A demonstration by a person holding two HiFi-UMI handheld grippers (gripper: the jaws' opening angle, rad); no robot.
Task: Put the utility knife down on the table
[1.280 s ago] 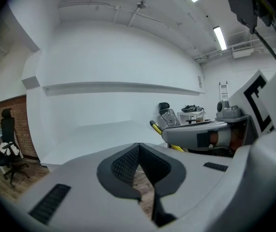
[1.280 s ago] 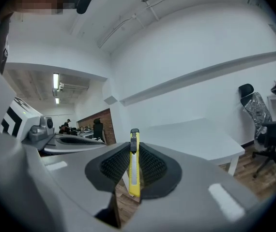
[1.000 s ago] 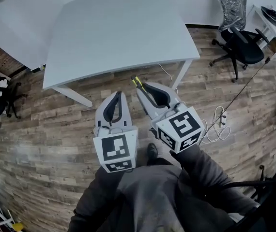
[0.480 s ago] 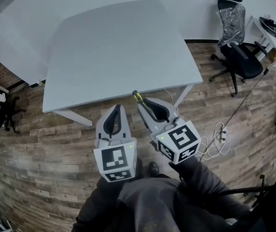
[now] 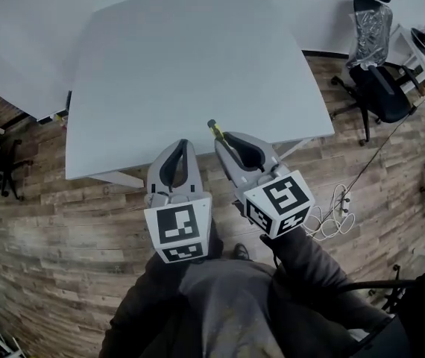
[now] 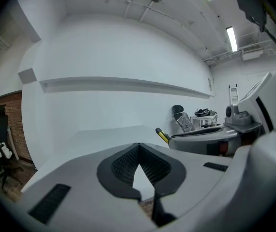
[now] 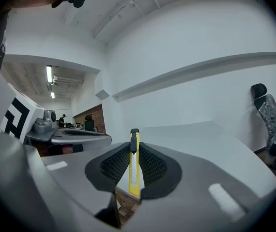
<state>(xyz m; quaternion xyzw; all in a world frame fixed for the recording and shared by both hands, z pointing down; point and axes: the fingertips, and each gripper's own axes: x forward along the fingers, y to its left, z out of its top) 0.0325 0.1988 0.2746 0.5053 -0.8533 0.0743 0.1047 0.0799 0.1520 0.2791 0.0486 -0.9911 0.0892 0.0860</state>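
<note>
The right hand-held gripper has its jaws pressed together on the utility knife, a slim yellow body with a black tip. In the right gripper view the utility knife stands edge-on between the ribbed pads and pokes out past the tips. It hangs in the air just over the near edge of the white tabletop, not touching it.

To set it down well, I would carry it further in over the tabletop, away from the edge. I would lower it until its long side lies flat on the surface, and only then part the jaws, so it neither drops nor slides off.

The left hand-held gripper is beside it, jaws closed tip to tip on nothing.

No box, tray or other container shows in any view
</note>
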